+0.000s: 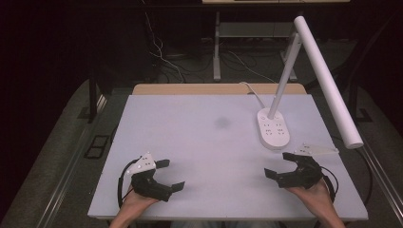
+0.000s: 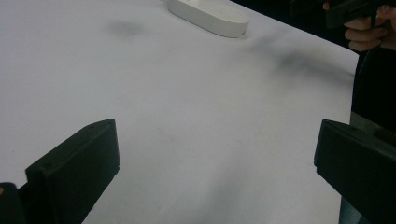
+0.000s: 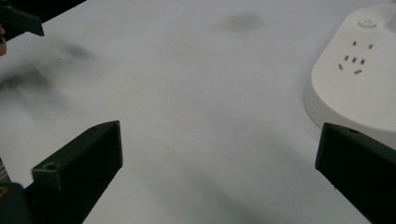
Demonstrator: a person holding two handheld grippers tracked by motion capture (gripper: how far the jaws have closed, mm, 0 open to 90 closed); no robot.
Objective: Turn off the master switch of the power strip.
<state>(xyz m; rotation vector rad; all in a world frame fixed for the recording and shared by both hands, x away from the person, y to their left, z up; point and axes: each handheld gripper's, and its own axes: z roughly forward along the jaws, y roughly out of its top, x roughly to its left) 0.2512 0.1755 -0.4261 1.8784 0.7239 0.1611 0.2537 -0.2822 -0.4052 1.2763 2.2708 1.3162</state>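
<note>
The white bench (image 1: pixel 209 142) lies bare across its middle, seemingly kept free as working room, and no task object can be told. A white desk lamp (image 1: pixel 273 128) stands at the far right, probably for light. Nearest the person, the left tool (image 1: pixel 167 175) and right tool (image 1: pixel 277 164) rest wide-jawed, gripping nothing, apparently waiting.

Open white worktop (image 1: pixel 199 142) between the left gripper (image 1: pixel 170 175) and right gripper (image 1: pixel 277 164), bare from near edge to far edge. 1 obstacle group at right rear: lamp base (image 1: pixel 273 128), its slanted stem (image 1: pixel 284 78), and the long lamp head (image 1: pixel 328 80) overhanging the right gripper's side.
</note>
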